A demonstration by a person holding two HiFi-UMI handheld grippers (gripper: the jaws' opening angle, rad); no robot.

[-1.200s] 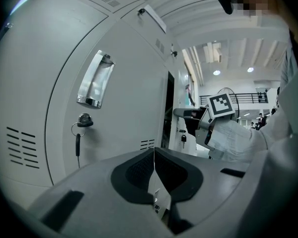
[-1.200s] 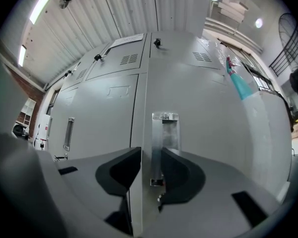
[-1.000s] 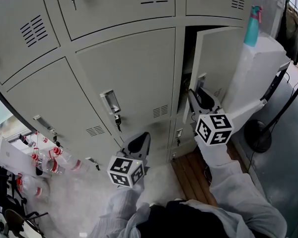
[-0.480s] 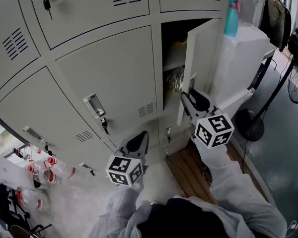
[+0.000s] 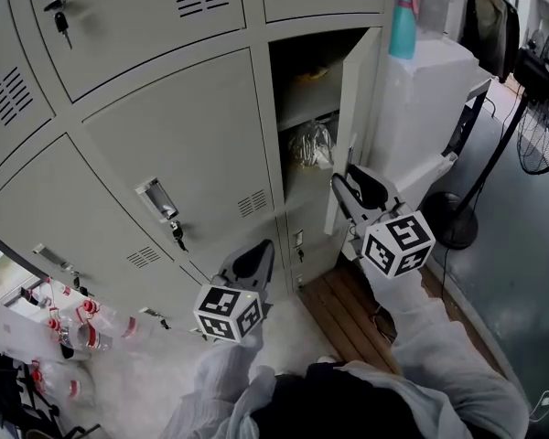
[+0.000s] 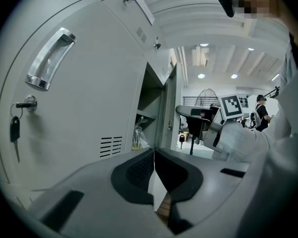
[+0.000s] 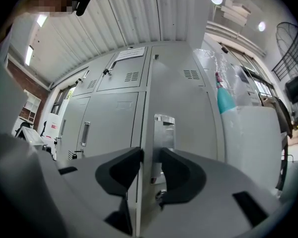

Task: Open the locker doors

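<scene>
**Free room about the open locker door (image 5: 357, 108)**
At 12 o'clock the compartment (image 5: 302, 62) stands open; a plastic bag (image 5: 309, 144) fills its shelf. At 2 o'clock a white unit (image 5: 421, 108) with a teal bottle (image 5: 404, 16) stands close behind the door. At 10 o'clock a closed door (image 5: 183, 144) bars entry.

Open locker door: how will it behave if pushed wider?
The open locker door looks like thin sheet metal: likely light, swinging easily, perhaps flexing slightly. The white unit stands close beside it, so the door would probably stop against that soon.
</scene>
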